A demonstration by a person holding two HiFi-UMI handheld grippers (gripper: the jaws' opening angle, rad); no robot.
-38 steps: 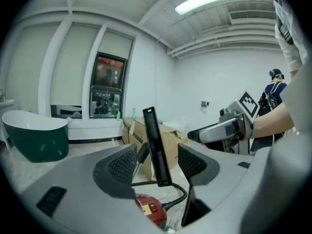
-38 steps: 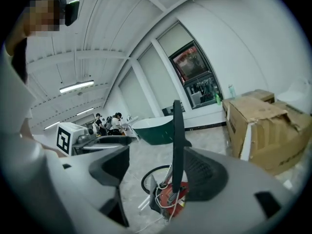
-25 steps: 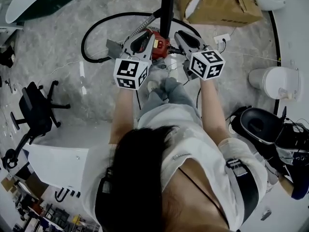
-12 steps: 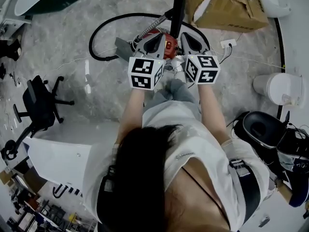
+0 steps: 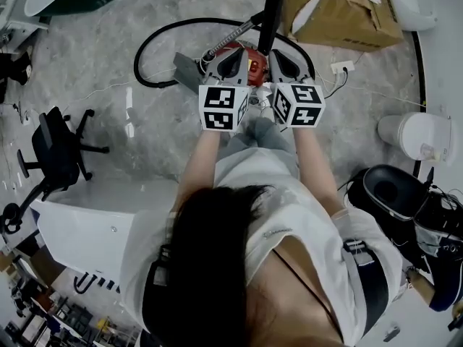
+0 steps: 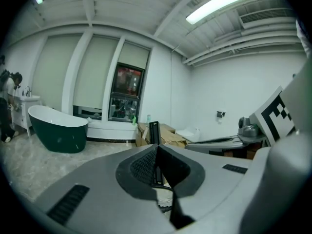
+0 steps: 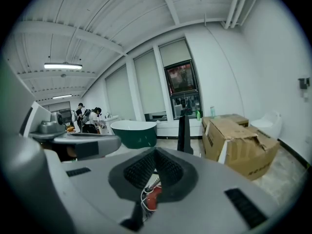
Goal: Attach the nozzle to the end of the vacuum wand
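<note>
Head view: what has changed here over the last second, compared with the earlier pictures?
The left gripper and the right gripper have drawn inward. They now sit side by side over the red vacuum cleaner, whereas a second ago they were well apart. Both pairs of jaws are shut, with nothing held. The vacuum cleaner, its black wand and the cardboard box are where they were.

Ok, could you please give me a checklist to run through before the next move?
1. Left hand-held gripper free: ok, shut on nothing.
2. Right hand-held gripper free: ok, shut on nothing.
3. Jaws open for a grasp: not ok, both are together.
4. Nozzle in view: ok, on the floor beside the vacuum.
5. Nozzle already on the wand: cannot tell, its end is hidden.
</note>
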